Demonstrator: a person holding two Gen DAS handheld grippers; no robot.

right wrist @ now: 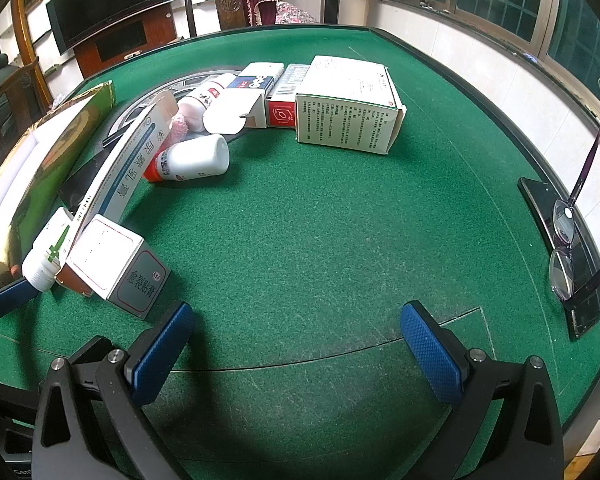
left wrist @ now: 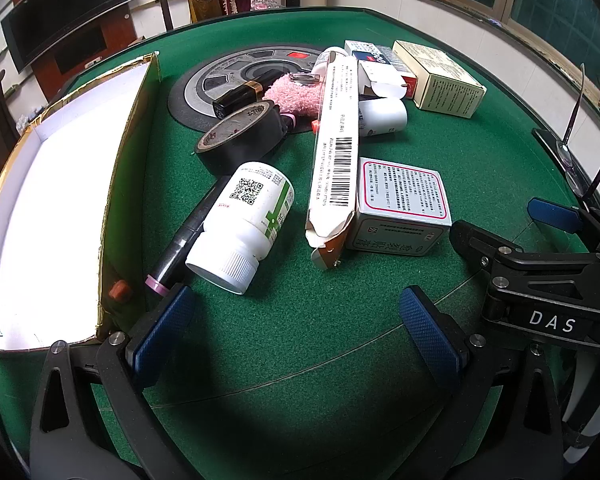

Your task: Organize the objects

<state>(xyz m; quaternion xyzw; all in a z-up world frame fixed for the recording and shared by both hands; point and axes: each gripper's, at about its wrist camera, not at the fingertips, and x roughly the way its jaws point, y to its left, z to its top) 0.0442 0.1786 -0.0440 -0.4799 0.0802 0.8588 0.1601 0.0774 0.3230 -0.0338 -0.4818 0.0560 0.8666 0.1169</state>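
Observation:
My left gripper (left wrist: pixel 296 328) is open and low over the green felt, nothing between its blue pads. Just ahead of it lie a white pill bottle (left wrist: pixel 244 224) on its side, a dark marker pen (left wrist: pixel 188 236), a black tape roll (left wrist: pixel 240 136), a long white carton (left wrist: pixel 336 148) and a small pink-bordered box (left wrist: pixel 400 204). An open cardboard box (left wrist: pixel 52 220) with a white inside stands at the left. My right gripper (right wrist: pixel 298 344) is open over bare felt, the small box (right wrist: pixel 116 264) to its left. The right gripper (left wrist: pixel 512 224) also shows in the left wrist view.
Farther back lie a white bottle (right wrist: pixel 196 160), a large printed carton (right wrist: pixel 348 108), more small boxes, a pink fluffy item (left wrist: pixel 296 96) and a round grey centre plate (left wrist: pixel 236 76). Purple glasses (right wrist: pixel 568 248) rest on a phone (right wrist: pixel 540 208) at the table's right rim.

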